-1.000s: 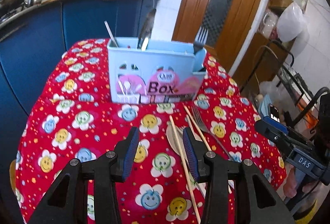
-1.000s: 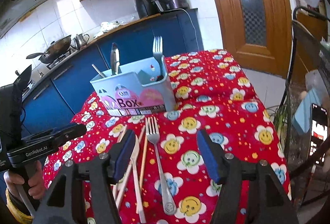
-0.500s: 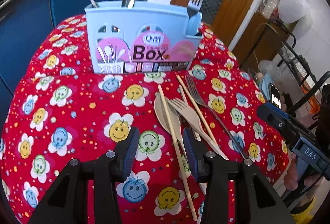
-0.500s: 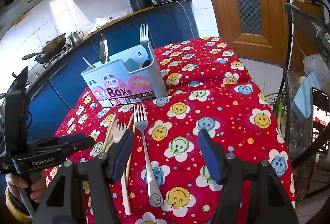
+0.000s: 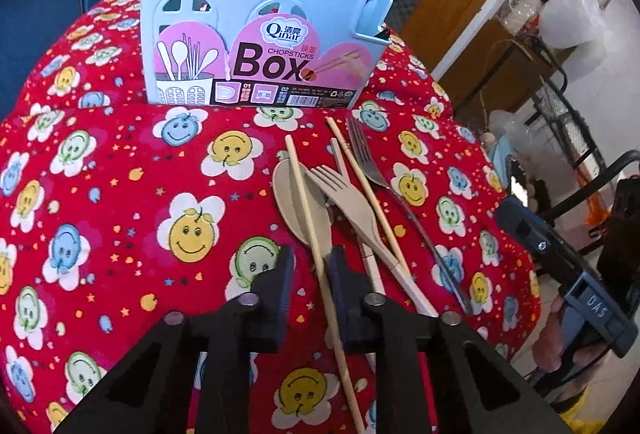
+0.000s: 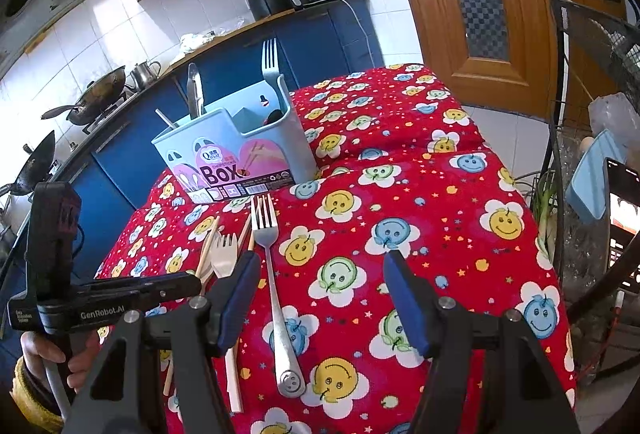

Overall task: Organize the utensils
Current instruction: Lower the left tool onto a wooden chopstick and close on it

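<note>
Left gripper [image 5: 309, 263] is closing its jaws around 1 chopstick [image 5: 310, 212] lying on the red tablecloth [image 5: 120, 194]; the stick sits in the narrow gap, the right pad looks to touch it, the left pad not clearly yet. Step in hand: picking up the chopstick. Next move, as I judge it: finish the squeeze, lift the stick clear of the beige spoon [image 5: 290, 196] it crosses, then carry it to the blue utensil box [image 5: 256, 14] behind the pile and drop it upright into a slot.

Counts, left to right in the pile: 1 beige spoon, 3 chopsticks at least, 1 beige fork [image 5: 348, 196], 1 metal fork [image 5: 366, 158]. Box already holds 1 fork, what looks like 1 thin stick and some metal pieces I cannot count.

Right gripper [image 6: 320, 298] hangs wide open with nothing between its jaws, over the metal fork's handle.
</note>
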